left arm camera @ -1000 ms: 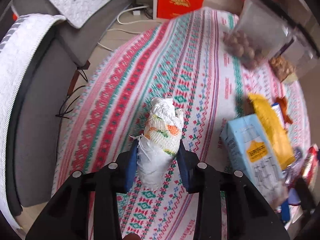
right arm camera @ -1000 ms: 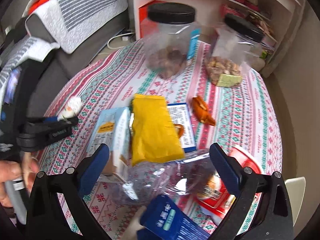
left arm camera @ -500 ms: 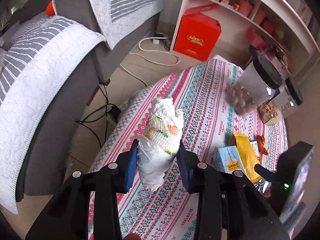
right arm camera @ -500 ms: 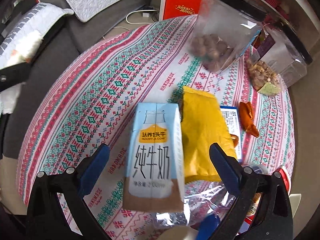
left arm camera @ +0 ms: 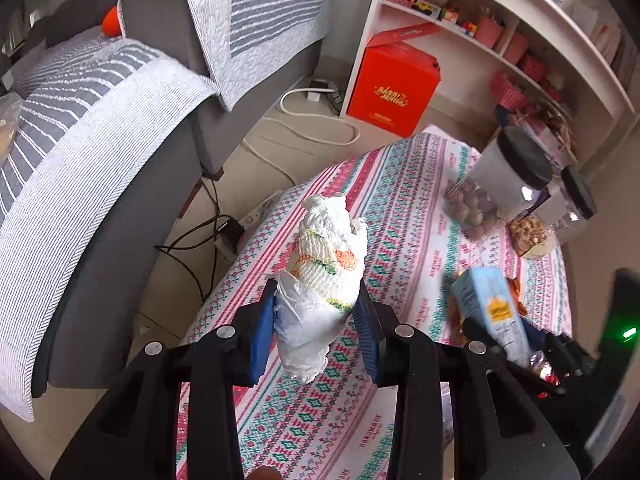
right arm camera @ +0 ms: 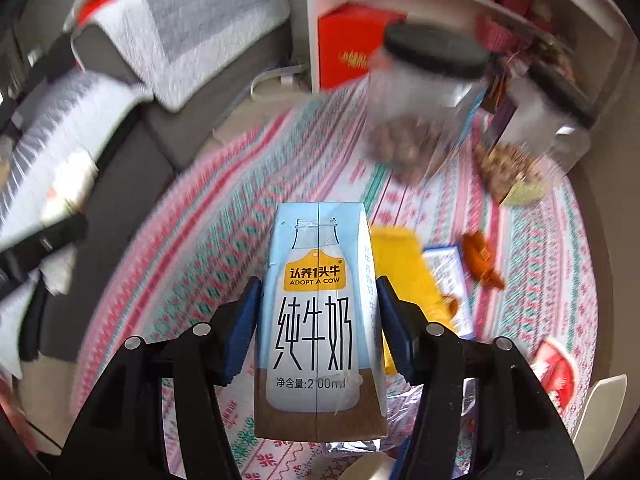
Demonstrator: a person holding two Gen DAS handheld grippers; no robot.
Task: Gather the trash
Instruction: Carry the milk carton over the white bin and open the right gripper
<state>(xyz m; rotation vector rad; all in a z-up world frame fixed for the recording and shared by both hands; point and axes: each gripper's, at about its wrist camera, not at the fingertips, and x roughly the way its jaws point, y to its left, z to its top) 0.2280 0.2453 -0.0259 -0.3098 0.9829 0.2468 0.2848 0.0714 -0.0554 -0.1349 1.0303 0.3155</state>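
From the left wrist view, my left hand-held gripper [left arm camera: 316,328] is clamped on a crumpled wad of tissue [left arm camera: 322,276], white with orange and green print, its blue pads pressing both sides. The wad stands up between the fingers, raised clear above the near left edge of the table [left arm camera: 304,432] with its red and green patterned cloth. To the right, the pale blue milk carton [left arm camera: 488,308] shows tilted in my other hand-held gripper. Farther right stand two clear jars with black lids [left arm camera: 516,172], holding nuts. A grey sofa [left arm camera: 104,184] with striped covers lies to the left, and a red box [left arm camera: 394,88] sits on the floor by a white shelf unit [left arm camera: 500,32] at the far side.

From the right wrist view, my right hand-held gripper [right arm camera: 318,320] has just been closing, and its blue pads now sit against both sides of the milk carton [right arm camera: 318,312], which stands upright between them. The background is blurred. Just behind the carton to the right lies a yellow packet [right arm camera: 404,268], with a blue-edged card [right arm camera: 448,272] and an orange wrapper [right arm camera: 482,260] beyond. A red and white wrapper [right arm camera: 556,368] lies at the near right, and crinkled foil [right arm camera: 424,412] under the carton.
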